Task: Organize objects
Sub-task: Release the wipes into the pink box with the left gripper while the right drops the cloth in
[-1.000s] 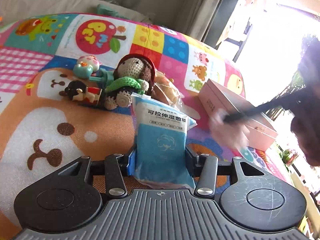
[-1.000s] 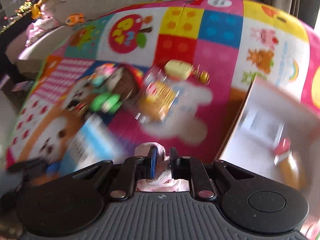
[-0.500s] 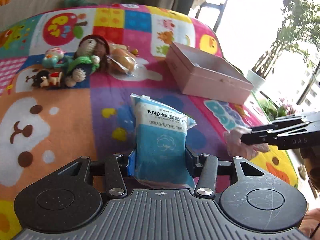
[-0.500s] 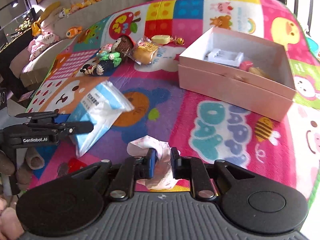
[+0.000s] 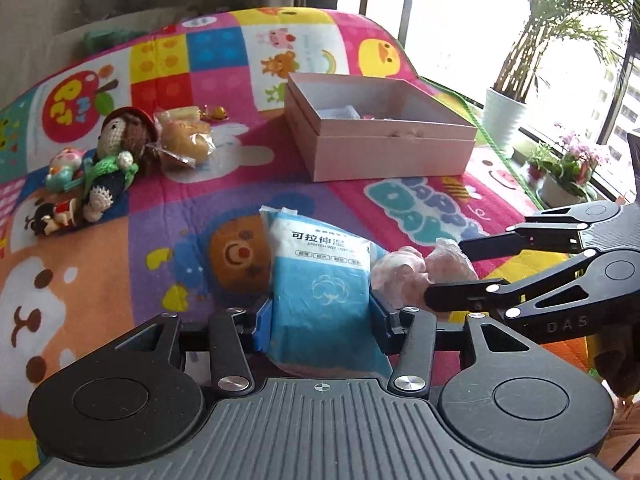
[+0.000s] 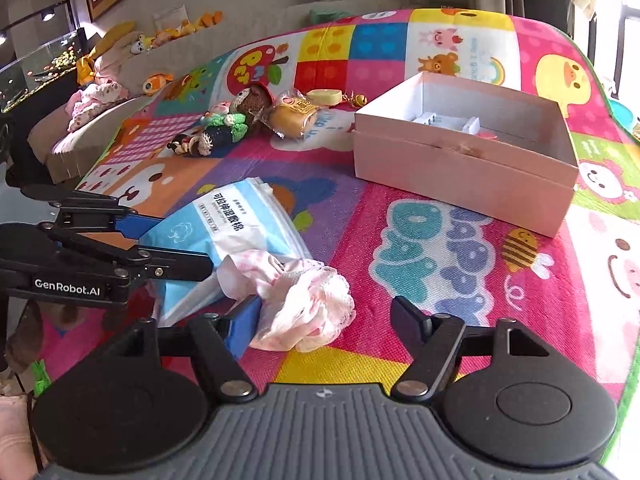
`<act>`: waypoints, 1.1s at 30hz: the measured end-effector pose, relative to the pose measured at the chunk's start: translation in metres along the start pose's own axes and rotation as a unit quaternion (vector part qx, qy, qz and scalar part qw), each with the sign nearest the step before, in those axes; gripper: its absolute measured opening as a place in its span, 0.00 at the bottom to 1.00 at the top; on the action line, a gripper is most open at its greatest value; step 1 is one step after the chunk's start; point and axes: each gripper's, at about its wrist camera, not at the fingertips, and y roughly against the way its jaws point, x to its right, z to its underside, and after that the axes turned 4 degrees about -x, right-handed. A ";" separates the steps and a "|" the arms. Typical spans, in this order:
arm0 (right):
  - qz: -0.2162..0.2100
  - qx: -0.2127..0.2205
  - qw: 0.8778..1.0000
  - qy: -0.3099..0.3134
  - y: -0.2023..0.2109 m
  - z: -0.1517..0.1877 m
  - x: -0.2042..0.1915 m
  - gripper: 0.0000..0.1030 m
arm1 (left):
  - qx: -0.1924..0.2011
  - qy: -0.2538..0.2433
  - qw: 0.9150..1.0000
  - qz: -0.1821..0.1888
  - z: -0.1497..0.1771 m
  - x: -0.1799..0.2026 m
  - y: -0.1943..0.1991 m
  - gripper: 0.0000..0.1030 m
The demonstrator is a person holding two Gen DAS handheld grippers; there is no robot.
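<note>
The job looks barely past its start. The pink box (image 6: 464, 168) sits open on the play mat (image 6: 440, 264) with only a few small items inside, among them a white piece and something red that is too small to name. Most of the loose things are well apart from it: the crochet doll (image 5: 120, 148), a small figurine (image 5: 64, 168) beside it, a wrapped bun (image 5: 186, 142) and a yellow bar (image 6: 326, 97) lie in a cluster on the far side of the mat. The left tongs (image 5: 320, 316) are pinching a blue-and-white wipes packet (image 5: 320, 280) by its lower end, its top resting low over the mat. The right tongs (image 6: 328, 320) are spread wide; a crumpled pink lacy cloth (image 6: 304, 308) lies on the mat between the fingers, touching the left blue pad and lapping against the packet. So neither of these two things is boxed, and the whole cluster is left to gather.
</note>
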 end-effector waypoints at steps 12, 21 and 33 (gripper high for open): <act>0.014 0.080 0.996 -0.046 0.053 -0.003 0.035 0.20 | 0.117 0.045 0.992 0.034 -0.082 0.006 0.025 0.50; 0.030 0.099 0.990 -0.092 0.061 0.006 0.064 0.20 | 0.131 0.025 0.991 0.003 -0.172 0.049 -0.108 0.51; 0.055 0.098 0.986 -0.120 0.048 0.017 0.091 0.20 | -0.050 0.099 0.994 0.017 -0.161 0.029 -0.099 0.50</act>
